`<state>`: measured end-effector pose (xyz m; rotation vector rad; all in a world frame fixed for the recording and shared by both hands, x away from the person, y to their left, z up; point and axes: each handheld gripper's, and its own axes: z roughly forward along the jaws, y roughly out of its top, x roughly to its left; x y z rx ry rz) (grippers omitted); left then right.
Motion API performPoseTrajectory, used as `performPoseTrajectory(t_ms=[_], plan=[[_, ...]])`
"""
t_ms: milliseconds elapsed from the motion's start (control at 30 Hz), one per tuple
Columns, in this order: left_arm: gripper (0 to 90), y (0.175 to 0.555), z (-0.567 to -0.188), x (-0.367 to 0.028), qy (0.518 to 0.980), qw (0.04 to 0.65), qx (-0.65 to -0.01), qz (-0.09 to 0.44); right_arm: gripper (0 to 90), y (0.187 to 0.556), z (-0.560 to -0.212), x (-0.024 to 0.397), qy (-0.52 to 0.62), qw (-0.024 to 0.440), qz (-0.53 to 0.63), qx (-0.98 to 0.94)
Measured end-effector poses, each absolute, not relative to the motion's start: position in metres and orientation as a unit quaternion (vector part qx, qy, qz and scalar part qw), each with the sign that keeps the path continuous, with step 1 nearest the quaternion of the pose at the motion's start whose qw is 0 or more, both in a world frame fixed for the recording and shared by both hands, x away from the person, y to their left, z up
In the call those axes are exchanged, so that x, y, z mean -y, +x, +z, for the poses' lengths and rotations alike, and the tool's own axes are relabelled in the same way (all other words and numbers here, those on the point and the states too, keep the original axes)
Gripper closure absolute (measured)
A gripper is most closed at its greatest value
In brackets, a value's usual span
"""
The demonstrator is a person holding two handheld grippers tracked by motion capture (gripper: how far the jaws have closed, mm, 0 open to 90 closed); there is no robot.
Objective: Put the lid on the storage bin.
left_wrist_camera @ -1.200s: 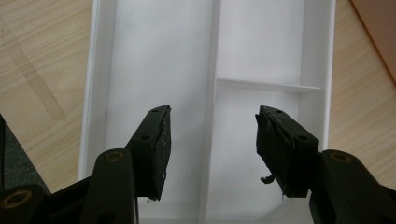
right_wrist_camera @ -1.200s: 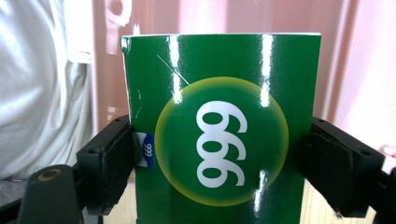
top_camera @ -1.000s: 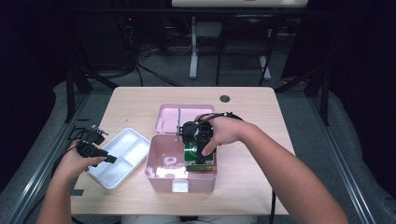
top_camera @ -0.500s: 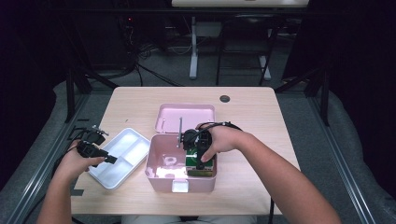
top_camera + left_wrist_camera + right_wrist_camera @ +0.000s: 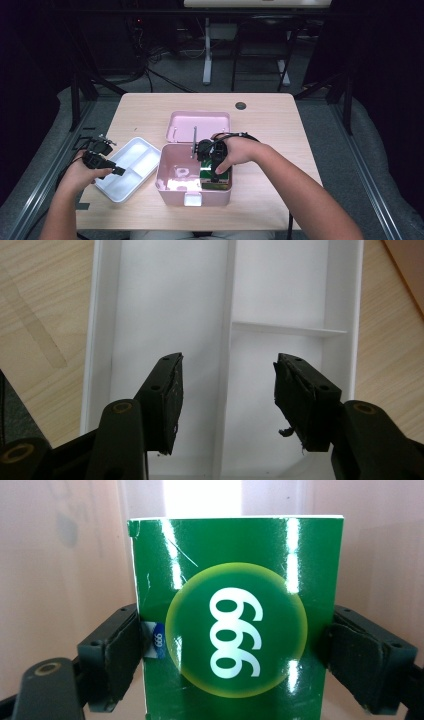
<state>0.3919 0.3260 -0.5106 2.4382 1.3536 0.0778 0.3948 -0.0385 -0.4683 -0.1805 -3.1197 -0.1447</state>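
A glossy green carton (image 5: 235,580) printed with a yellow-green disc and white digits stands between the jaws of my right gripper (image 5: 234,625), and both pads press on its sides. From above, that right gripper (image 5: 212,156) reaches down into the right half of an open pink box (image 5: 170,186), with the green carton (image 5: 220,178) low inside it. My left gripper (image 5: 228,362) hovers open over a white divided tray (image 5: 280,285), nothing between its fingers. In the high view the left gripper (image 5: 114,170) is at the left edge of the white tray (image 5: 135,165).
The pink box's lid (image 5: 200,125) lies open flat behind it, with a thin rod standing at the hinge. A small dark grommet (image 5: 241,106) sits at the table's far side. Bare wood (image 5: 280,130) lies to the right of the box.
My right hand has sunk, carrying the green carton deeper into the pink box. The left hand and the white tray have stayed where they were.
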Motion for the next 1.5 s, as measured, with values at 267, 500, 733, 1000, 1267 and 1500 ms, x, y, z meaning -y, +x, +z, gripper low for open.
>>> performPoseTrajectory(t_ms=[267,500,733,1000,1267,1500], plan=[[45.3,0.392,-0.511,-0.326,0.861,0.174,-0.477,0.027,14.1,0.398,-0.459,0.041,-0.077,0.007,-0.07,0.995],[45.2,0.392,-0.511,-0.326,0.86,0.175,-0.478,0.028,14.5,0.394,-0.449,0.044,-0.074,0.0,-0.07,0.995],[45.1,0.392,-0.512,-0.326,0.859,0.174,-0.481,0.024,16.2,0.387,-0.429,0.047,-0.069,-0.013,-0.071,0.995],[45.1,0.392,-0.512,-0.326,0.857,0.177,-0.484,0.024,16.9,0.385,-0.405,0.068,-0.085,-0.028,-0.074,0.993],[45.1,0.392,-0.512,-0.328,0.852,0.178,-0.492,0.019,17.5,0.388,-0.396,0.116,-0.128,-0.036,-0.07,0.989],[44.6,0.393,-0.511,-0.329,0.843,0.186,-0.504,0.017,17.9,0.393,-0.404,0.155,-0.181,-0.053,-0.073,0.979]])
